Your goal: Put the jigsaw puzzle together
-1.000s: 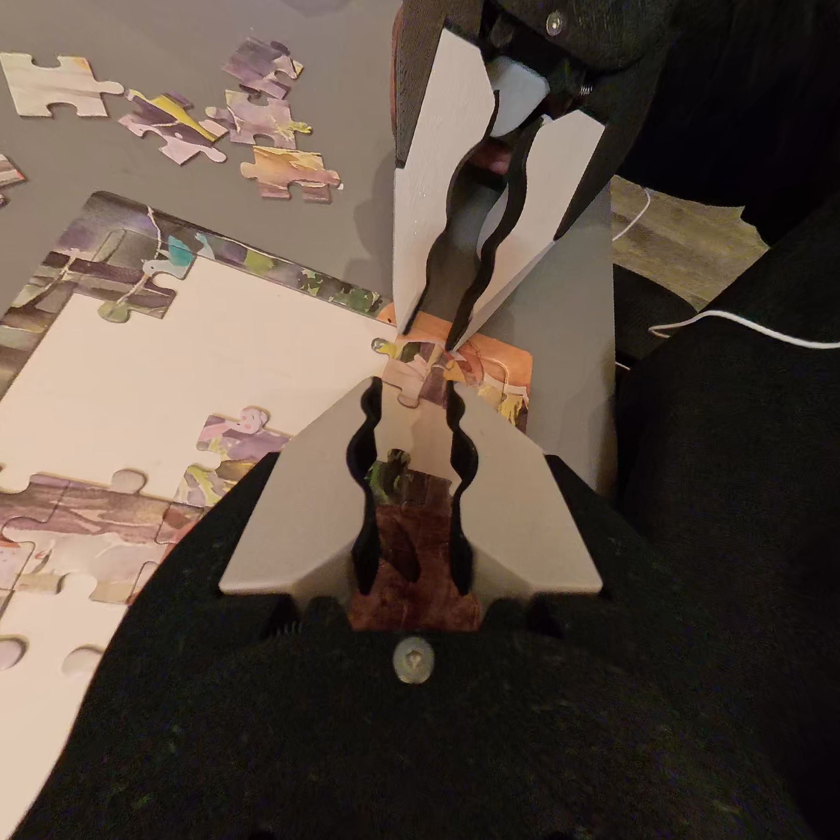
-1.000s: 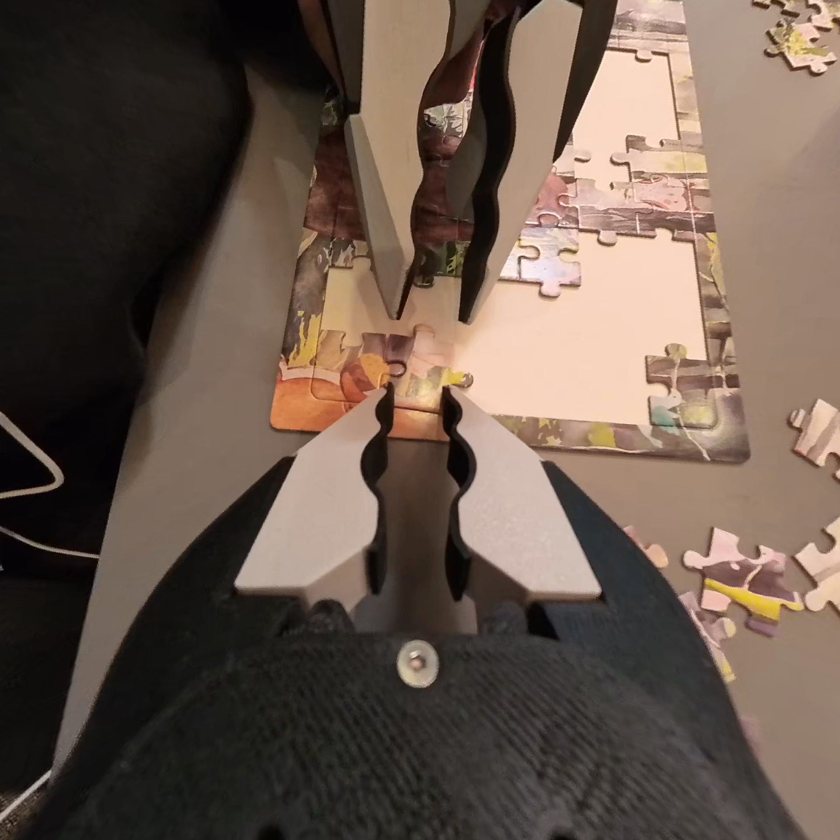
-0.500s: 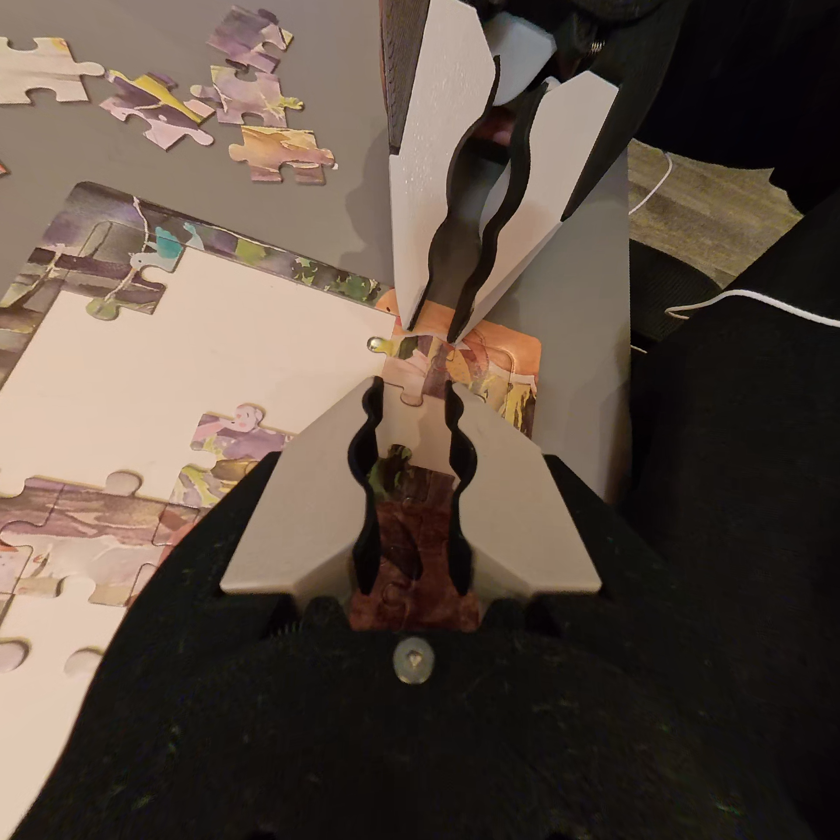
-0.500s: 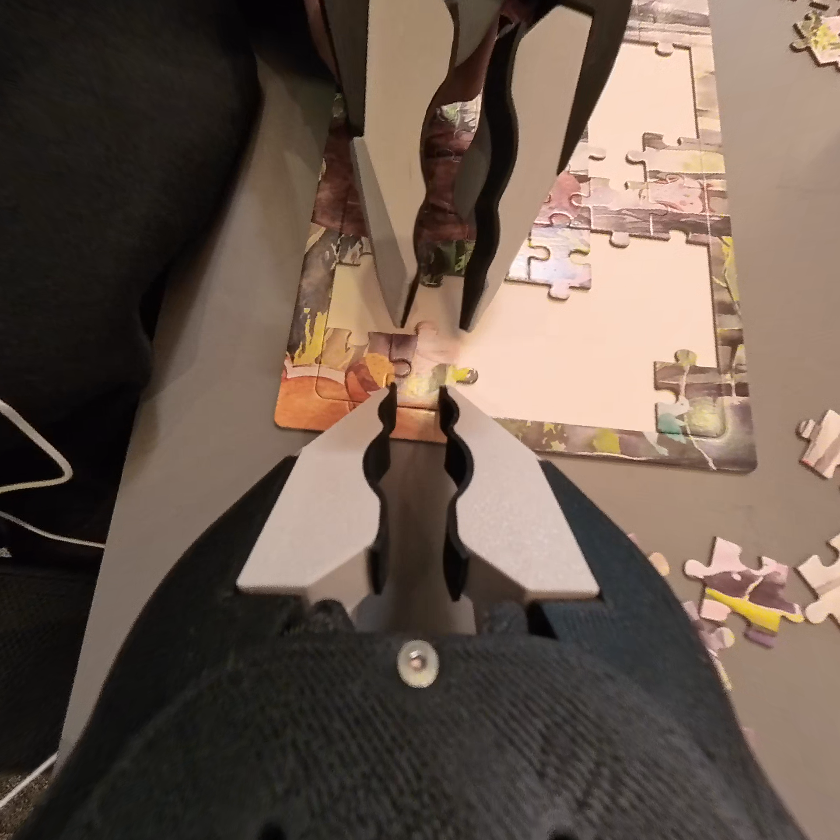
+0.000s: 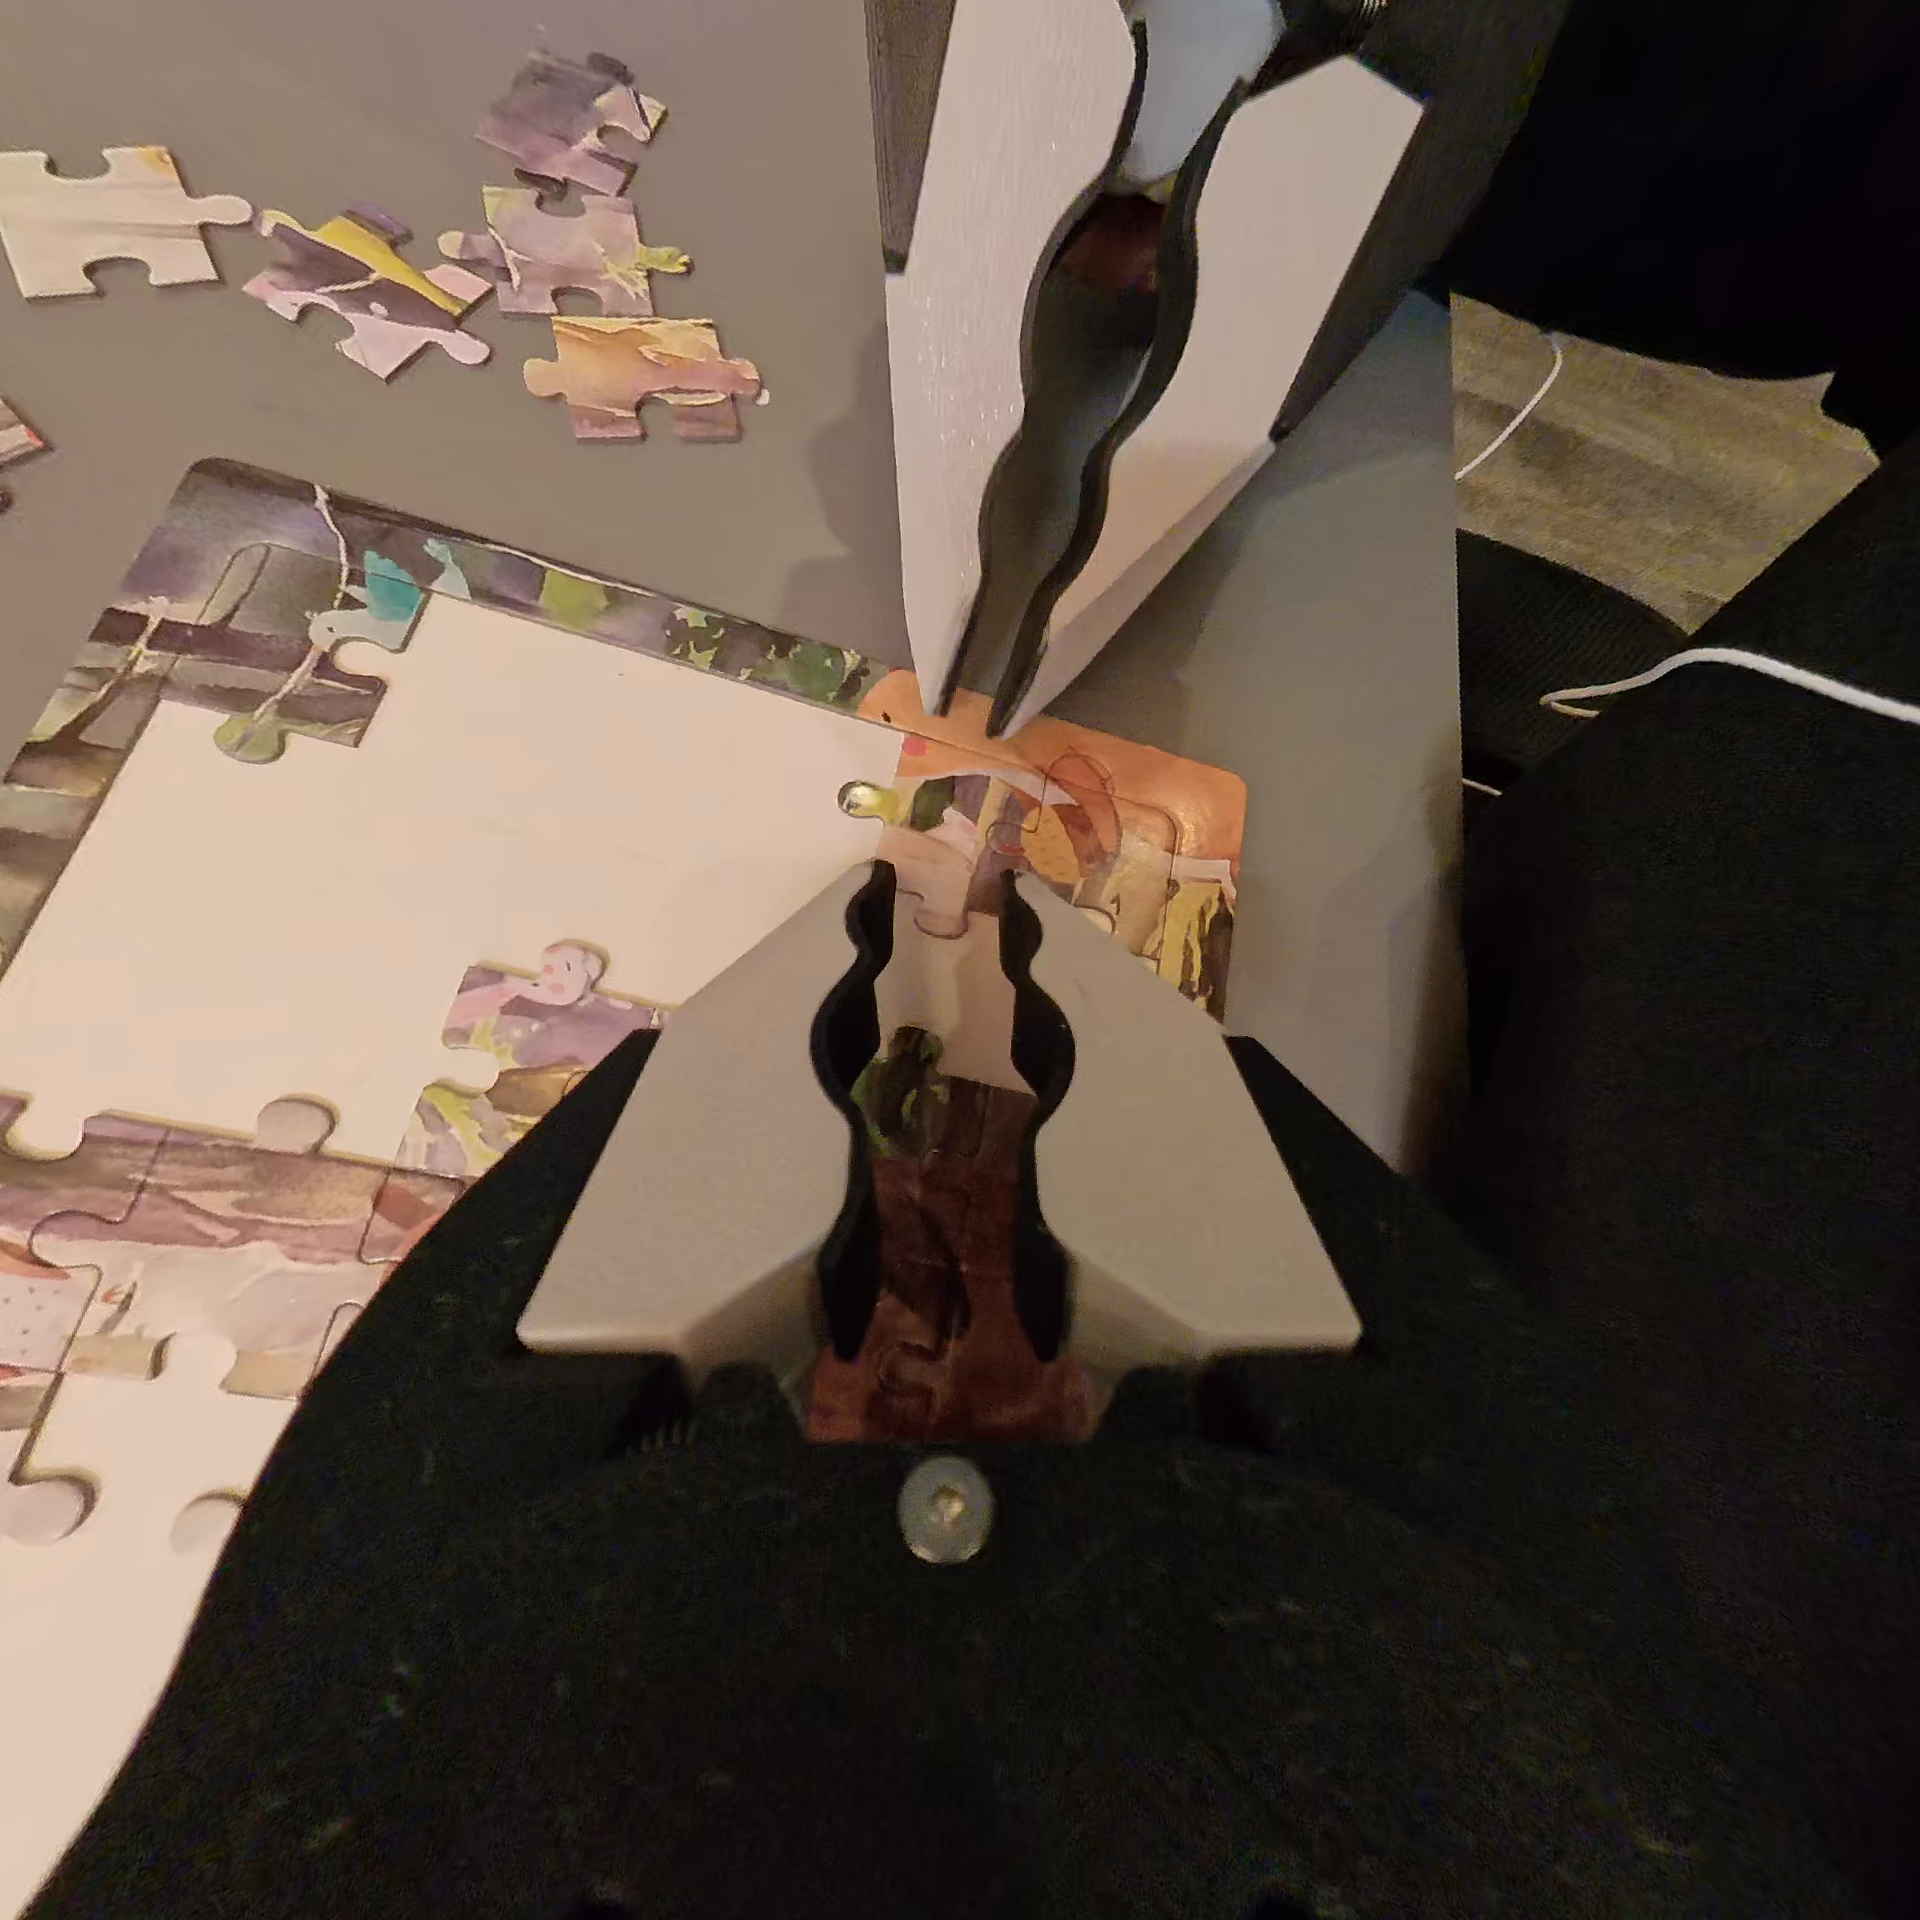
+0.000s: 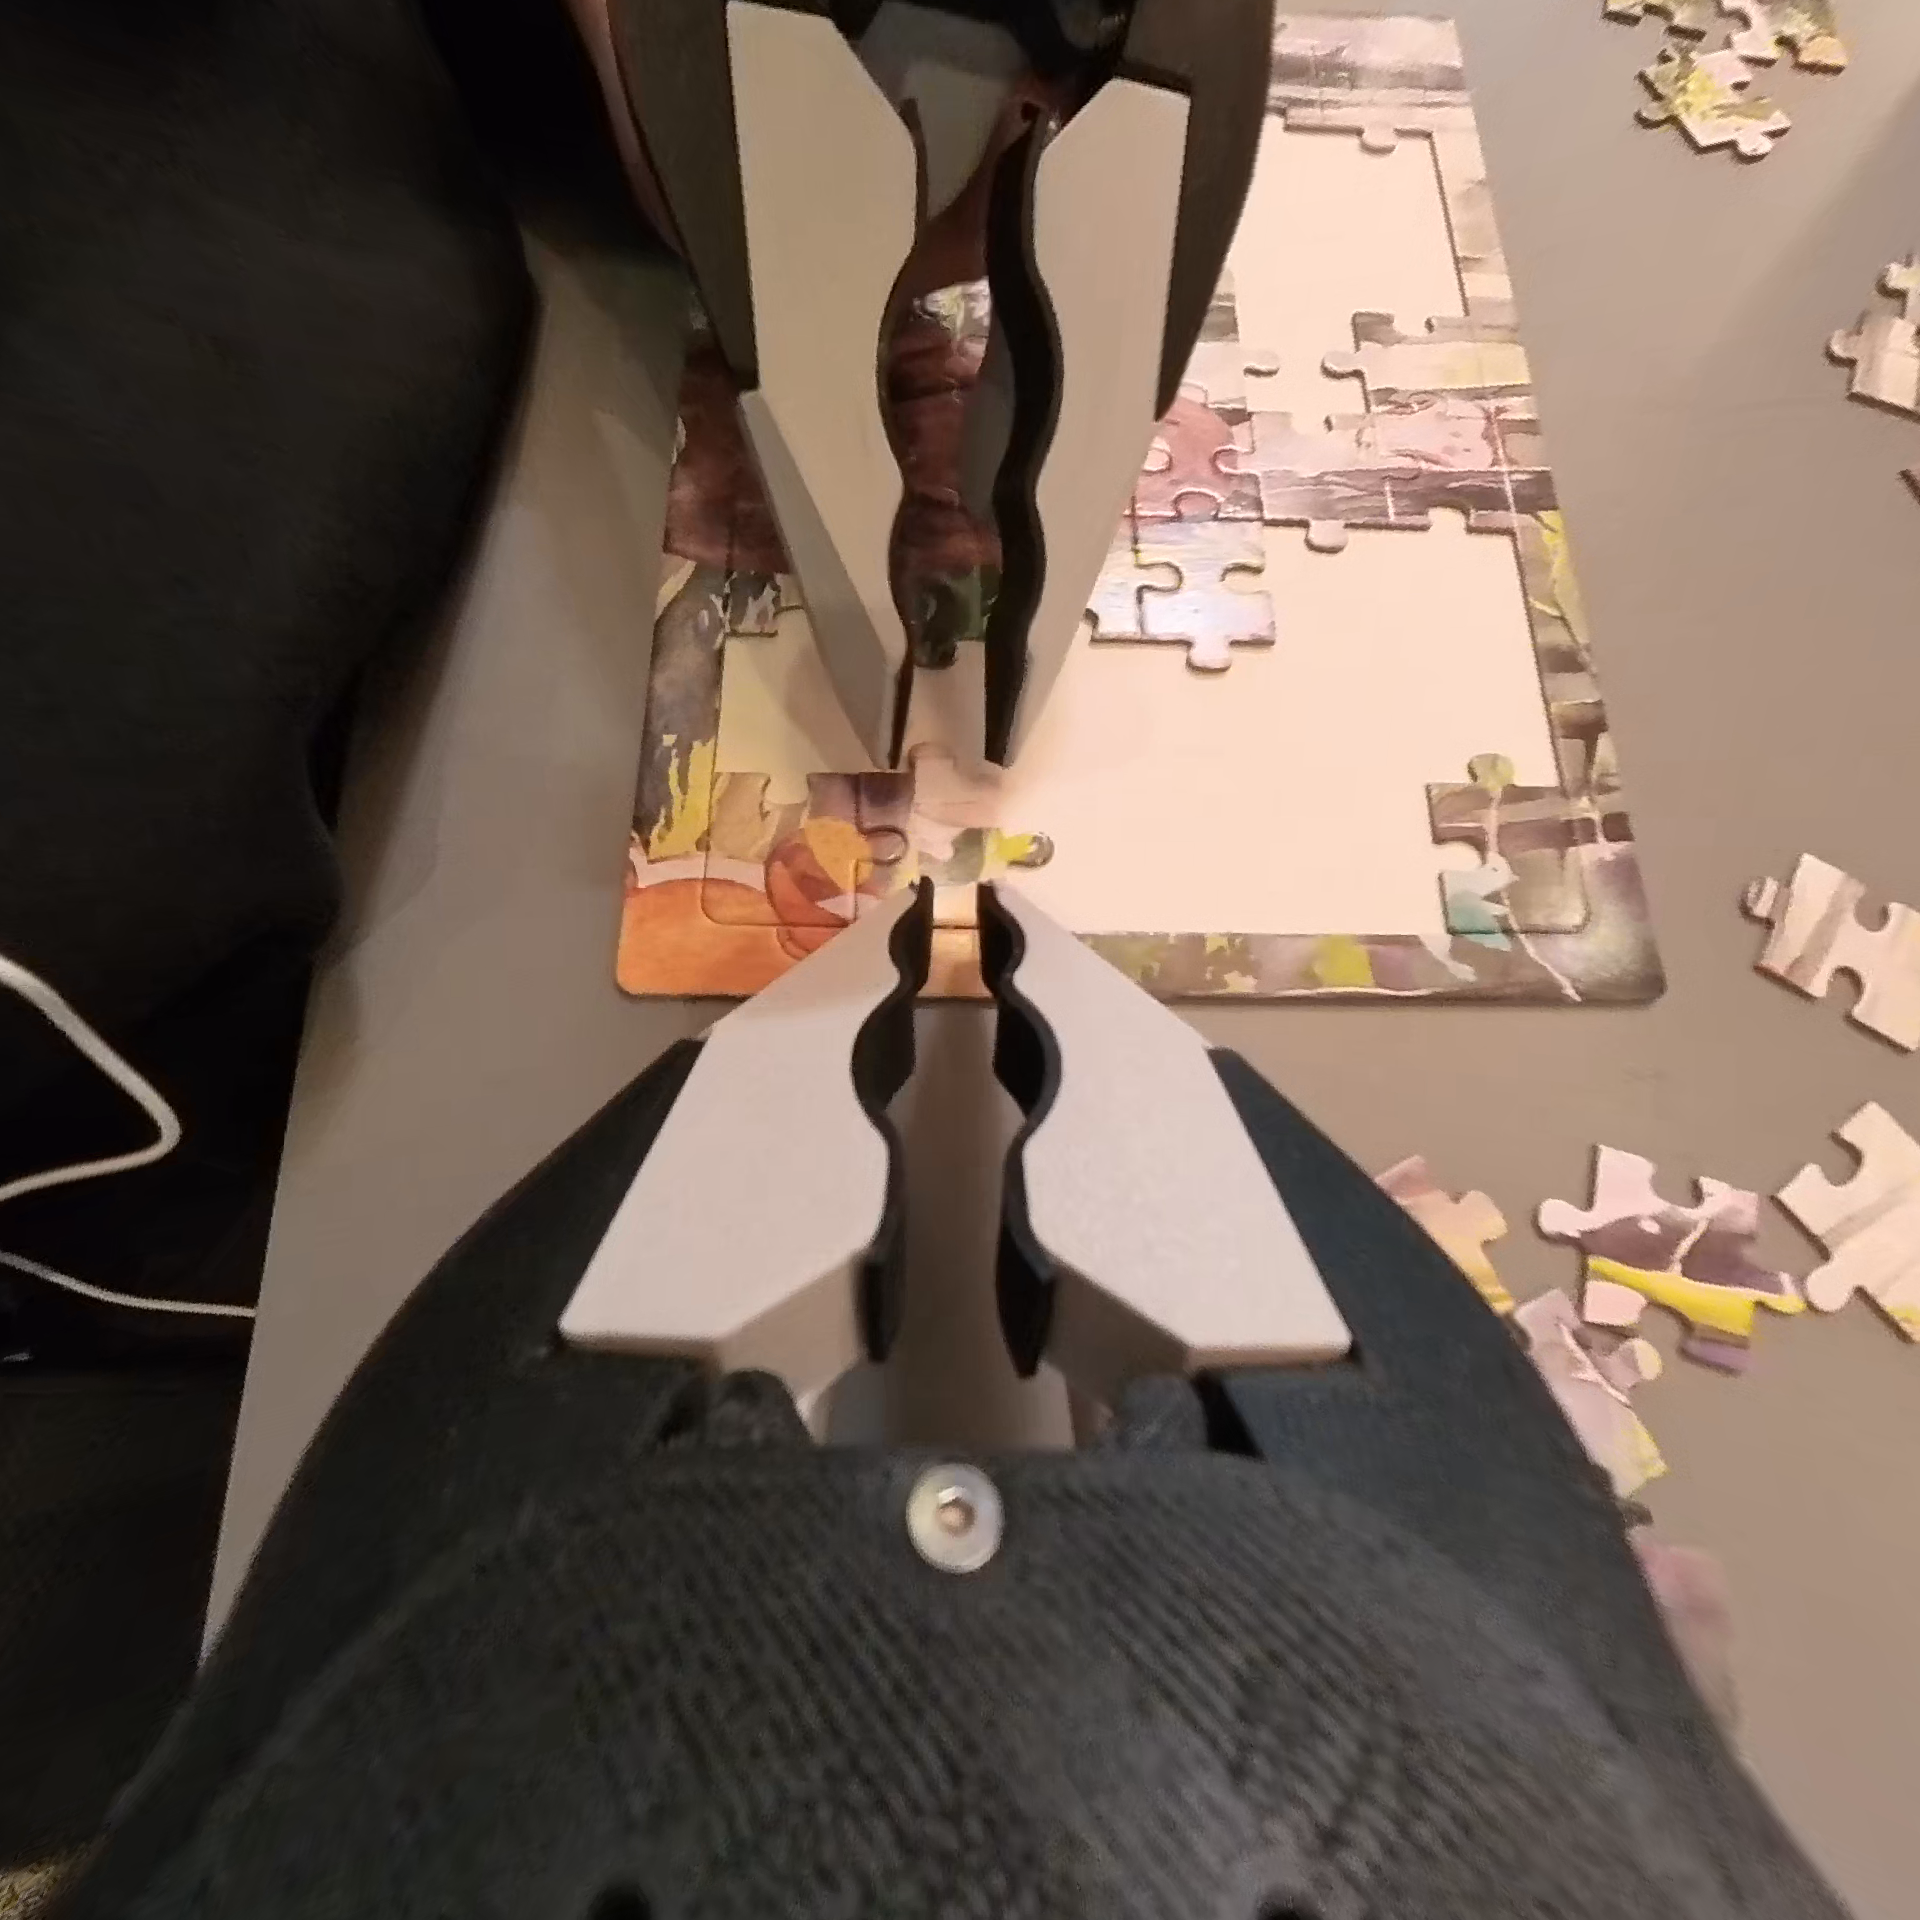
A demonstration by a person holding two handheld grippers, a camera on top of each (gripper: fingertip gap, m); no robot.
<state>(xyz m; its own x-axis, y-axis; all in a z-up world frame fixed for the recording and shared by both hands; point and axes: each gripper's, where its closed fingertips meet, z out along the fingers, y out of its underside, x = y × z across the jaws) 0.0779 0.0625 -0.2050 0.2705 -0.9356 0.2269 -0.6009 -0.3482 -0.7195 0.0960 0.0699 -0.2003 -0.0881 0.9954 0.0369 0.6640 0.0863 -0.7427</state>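
Puzzle board (image 5: 436,894): flat on the grey desk (image 5: 312,62), near the desk's edge; printed border complete, cream middle mostly bare, a few clusters joined.
Corner piece (image 6: 940,821): seated beside the orange corner, one tab poking into the bare middle; looks lightly settled, not certainly pressed home.
Left gripper (image 5: 940,883): jaws parted a little, empty, tips just over the piece's inner edge.
Right gripper (image 6: 951,899): jaws parted narrowly, empty, tips on the border just beside the piece, facing the left gripper.
Loose pieces (image 5: 639,379): scattered on the desk beyond the board, well apart from both grippers.
Risk, lifting: a tip catching the tab while pulling away could flip the piece out.
Risk, pressing: uneven push from opposing tips could buckle the piece or slide the board toward the desk edge.
Risk, collision: tips very near each other; a careless move could knock them together.
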